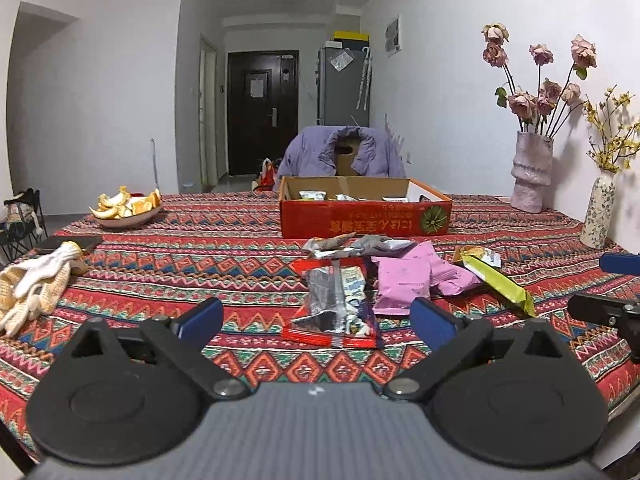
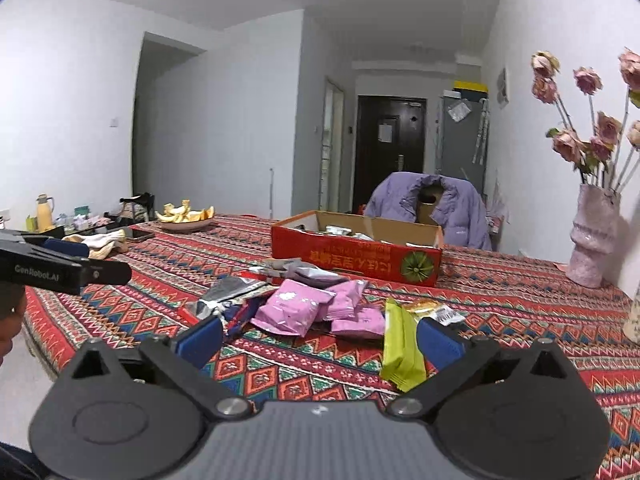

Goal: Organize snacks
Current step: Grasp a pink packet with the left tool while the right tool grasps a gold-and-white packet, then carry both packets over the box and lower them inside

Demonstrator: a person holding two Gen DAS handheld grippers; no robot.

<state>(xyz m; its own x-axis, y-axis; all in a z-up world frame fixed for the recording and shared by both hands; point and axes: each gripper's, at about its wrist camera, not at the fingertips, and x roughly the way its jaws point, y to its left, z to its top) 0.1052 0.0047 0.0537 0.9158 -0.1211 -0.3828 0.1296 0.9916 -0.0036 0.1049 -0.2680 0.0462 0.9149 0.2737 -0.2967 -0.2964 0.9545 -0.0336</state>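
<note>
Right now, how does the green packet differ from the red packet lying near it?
The green packet is narrow and matte; the red packet is wider, with a shiny silver seam up. The green packet lies right of the pink packets, the red packet left. Both lie flat on the tablecloth, outside the red box.

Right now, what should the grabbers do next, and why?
Probably the right gripper should ease forward and close on the green packet. Both grippers stand open and empty, the left gripper too. The packet lies loose on the tablecloth, just ahead, and the red box already holds snacks.
</note>
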